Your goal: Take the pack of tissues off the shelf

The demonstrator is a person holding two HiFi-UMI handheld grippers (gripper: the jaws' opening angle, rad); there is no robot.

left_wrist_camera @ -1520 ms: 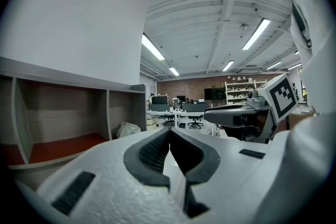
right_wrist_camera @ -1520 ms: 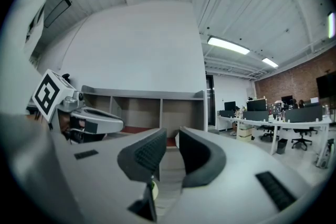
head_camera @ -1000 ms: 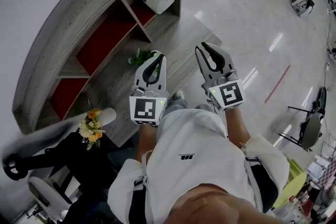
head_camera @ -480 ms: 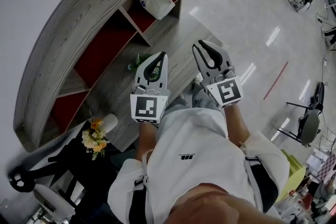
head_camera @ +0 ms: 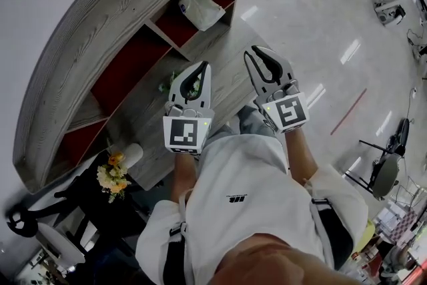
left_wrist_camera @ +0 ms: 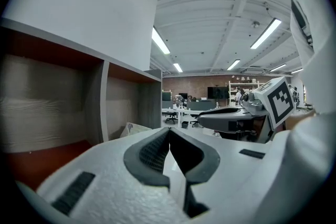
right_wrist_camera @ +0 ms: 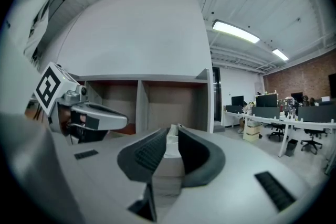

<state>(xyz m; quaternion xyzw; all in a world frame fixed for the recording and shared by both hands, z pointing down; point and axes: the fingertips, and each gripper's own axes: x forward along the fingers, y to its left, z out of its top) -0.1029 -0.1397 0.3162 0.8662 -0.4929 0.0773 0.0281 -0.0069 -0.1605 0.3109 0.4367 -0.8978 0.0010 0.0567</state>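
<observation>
"Two questions: how much room was there at the shelf [head_camera: 100, 17], and where did its edges lie?"

"Plenty of room. The left gripper [head_camera: 199, 69] and the right gripper [head_camera: 257, 52] both hung in front of the shelf, well clear of its front edge. They were over the wood-grain base [head_camera: 220, 87] that ran along its foot. Past the shelf's open end, the glossy floor [head_camera: 313, 30] stretched away to distant office chairs."

"And the pack of tissues [head_camera: 199, 8]?"

"It was in the shelf's end compartment, lying on the red lining near the outer wall. Neither gripper was touching it."

"Anything near the shelf's other end?"

"A vase of flowers [head_camera: 112, 169] stood by that end of the base, with a dark chair [head_camera: 40, 213] just beside it."

"How was the left gripper?"

"Its pads met at the tips, with nothing between them."

"And the right gripper?"

"Its jaws stood a narrow slit apart and gripped nothing. Something pale showed through the slit, in line with the shelf's end compartment, but I couldn't tell what it was."
</observation>
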